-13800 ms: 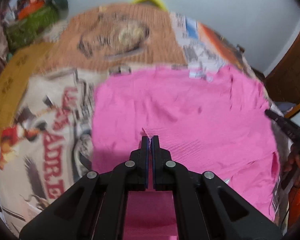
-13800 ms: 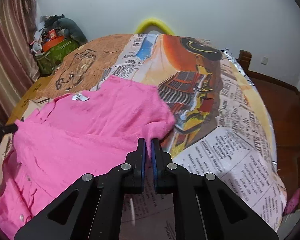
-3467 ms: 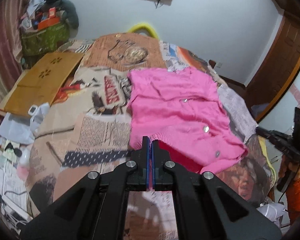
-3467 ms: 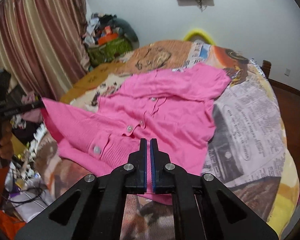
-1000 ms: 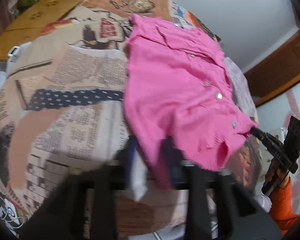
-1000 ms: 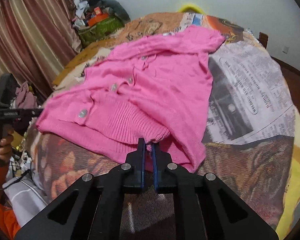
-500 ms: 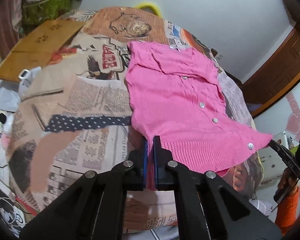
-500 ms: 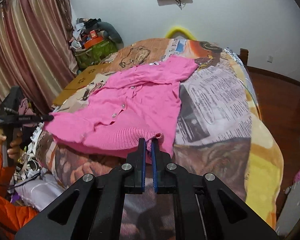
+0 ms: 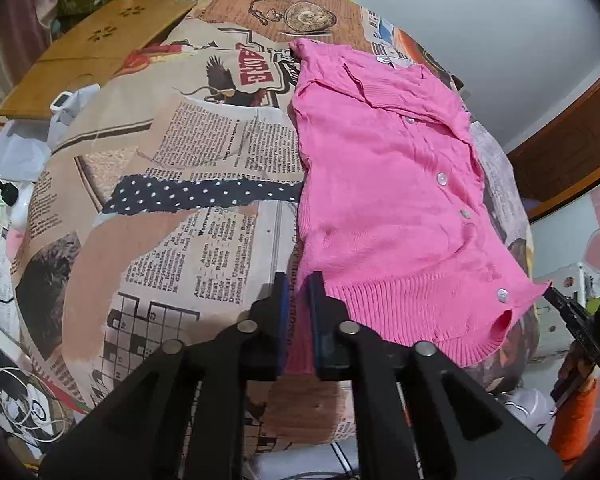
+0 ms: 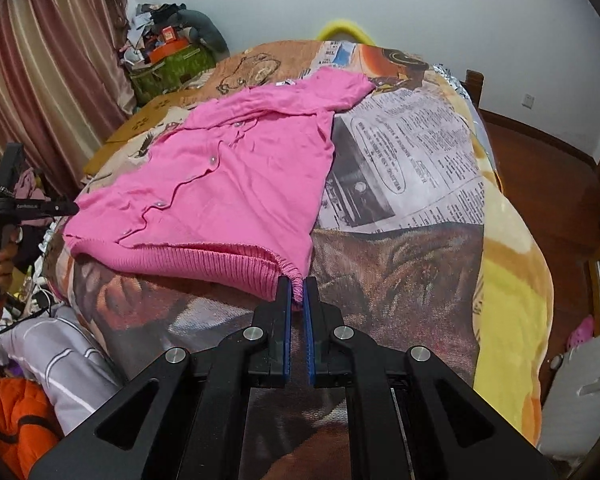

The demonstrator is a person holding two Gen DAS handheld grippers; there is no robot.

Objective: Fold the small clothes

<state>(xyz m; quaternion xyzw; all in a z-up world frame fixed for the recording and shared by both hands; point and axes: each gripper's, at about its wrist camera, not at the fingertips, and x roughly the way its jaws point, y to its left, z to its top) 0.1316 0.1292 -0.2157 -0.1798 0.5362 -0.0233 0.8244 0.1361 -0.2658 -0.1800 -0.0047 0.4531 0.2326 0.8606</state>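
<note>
**Both tongs pinch the hem of a pink cardigan spread on the bed**

The left tongs stand slightly parted, with one ribbed hem corner of the cardigan running down between the blue pads. The right tongs are nearly closed on the opposite hem corner, a small bunch of pink knit caught between the fingers.

Between the two corners the ribbed hem stretches along the near edge of the bed. The cardigan lies front up, buttons in a line, collar toward the far wall. It rests on a blanket printed with newspaper text and pictures. A wooden board lies off to the left.
</note>
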